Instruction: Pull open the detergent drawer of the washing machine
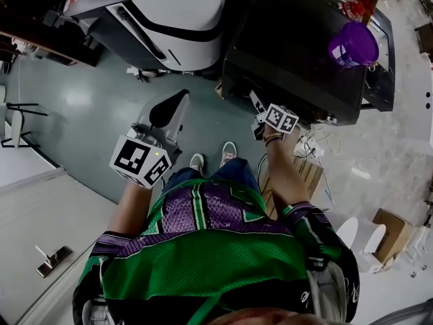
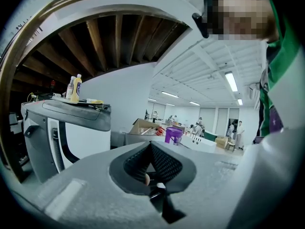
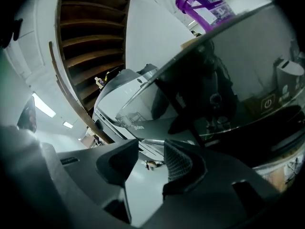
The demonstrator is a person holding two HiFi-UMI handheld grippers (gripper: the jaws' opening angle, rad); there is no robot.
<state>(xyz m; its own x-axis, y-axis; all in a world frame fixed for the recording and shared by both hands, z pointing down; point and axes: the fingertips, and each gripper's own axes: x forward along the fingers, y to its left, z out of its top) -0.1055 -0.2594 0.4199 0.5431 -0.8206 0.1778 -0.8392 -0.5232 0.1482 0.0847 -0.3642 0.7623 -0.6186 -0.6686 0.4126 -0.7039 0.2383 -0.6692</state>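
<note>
- Facing the person, the black washing machine (image 1: 291,46) runs its front edge left-right in the head view; the detergent drawer is hidden beneath that edge.
- Left gripper (image 2: 150,144): jaws together, empty.
- Right gripper (image 3: 151,151): jaws apart, empty, near the glossy front (image 3: 228,80), where only a power symbol (image 3: 268,101) seems legible.
- Purple cup (image 1: 353,44) on top: label unreadable.

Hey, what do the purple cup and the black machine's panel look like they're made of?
The purple cup looks like translucent plastic: light glows through its thin wall and it carries a printed label. The black machine's panel has a glossy, mirror-like finish that reflects the room. It could be glass or polished plastic; the look alone doesn't settle which.
</note>
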